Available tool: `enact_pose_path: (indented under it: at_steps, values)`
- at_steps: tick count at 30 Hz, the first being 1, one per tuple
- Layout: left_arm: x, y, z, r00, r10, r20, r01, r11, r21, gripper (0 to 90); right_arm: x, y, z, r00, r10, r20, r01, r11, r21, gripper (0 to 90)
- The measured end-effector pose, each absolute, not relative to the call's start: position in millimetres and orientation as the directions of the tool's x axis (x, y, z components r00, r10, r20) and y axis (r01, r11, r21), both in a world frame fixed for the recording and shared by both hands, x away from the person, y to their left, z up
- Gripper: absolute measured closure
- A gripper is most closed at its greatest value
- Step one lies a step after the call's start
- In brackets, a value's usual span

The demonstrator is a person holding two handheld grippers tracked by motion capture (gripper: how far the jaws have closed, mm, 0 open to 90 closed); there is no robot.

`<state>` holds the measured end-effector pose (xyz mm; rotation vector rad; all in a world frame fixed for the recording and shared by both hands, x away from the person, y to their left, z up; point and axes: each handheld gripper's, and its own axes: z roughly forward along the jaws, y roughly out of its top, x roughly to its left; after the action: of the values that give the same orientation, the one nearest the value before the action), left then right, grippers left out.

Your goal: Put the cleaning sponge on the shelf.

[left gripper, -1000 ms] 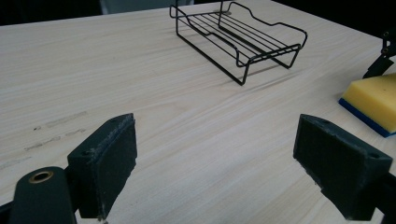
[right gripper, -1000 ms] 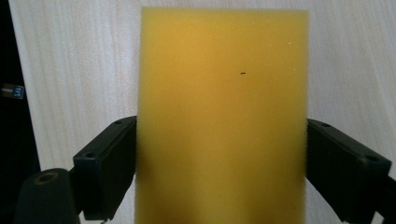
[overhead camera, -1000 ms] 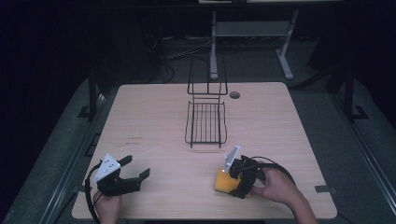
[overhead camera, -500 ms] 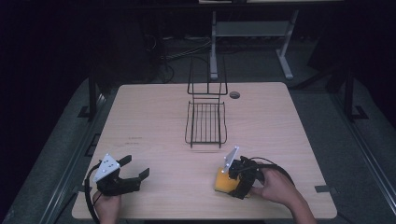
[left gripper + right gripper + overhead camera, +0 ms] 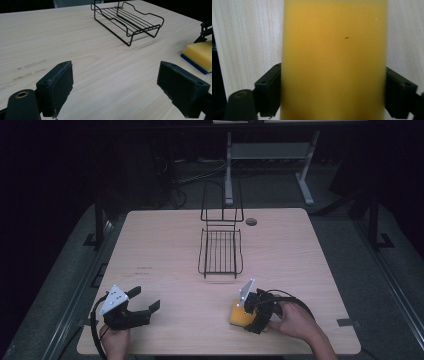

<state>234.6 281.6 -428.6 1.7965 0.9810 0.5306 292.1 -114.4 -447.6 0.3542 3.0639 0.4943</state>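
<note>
Sponge: the yellow sponge point(image 5: 237, 316) with a blue underside lies flat near the table's point(image 5: 310, 270) front edge.
Right gripper point(image 5: 248, 316): its jaws straddle the sponge, seemingly touching both sides.
Risk: a weak squeeze could let it slip.
Left gripper point(image 5: 142, 306): spread wide, empty, well apart.
Wire rack point(image 5: 220, 251): mid-table, empty.
Hidden: contact pressure unclear.

A yellow sponge point(image 5: 238, 315) with a thin blue underside lies flat on the pale wooden table point(image 5: 170, 245), near its front edge and right of centre, its two long sides pressed between the black jaws of the right gripper point(image 5: 250, 317).
</note>
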Motion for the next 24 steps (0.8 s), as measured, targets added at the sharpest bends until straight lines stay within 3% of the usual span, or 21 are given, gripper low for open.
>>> enact_pose_path:
  at_steps: [11, 24]
  values:
    - [234, 281, -428, 0.578, 0.813, -0.072, 0.383, -0.192, 0.904, 12.8, 292, -113, -446, -0.976, 0.216, 0.014, 0.210, 0.928, 0.307, 21.4]
    - [234, 281, -428, 0.578, 0.813, -0.072, 0.383, -0.192, 0.904, 12.8, 303, -101, -420, -0.985, 0.174, -0.002, 0.165, 0.934, 0.318, 21.5]
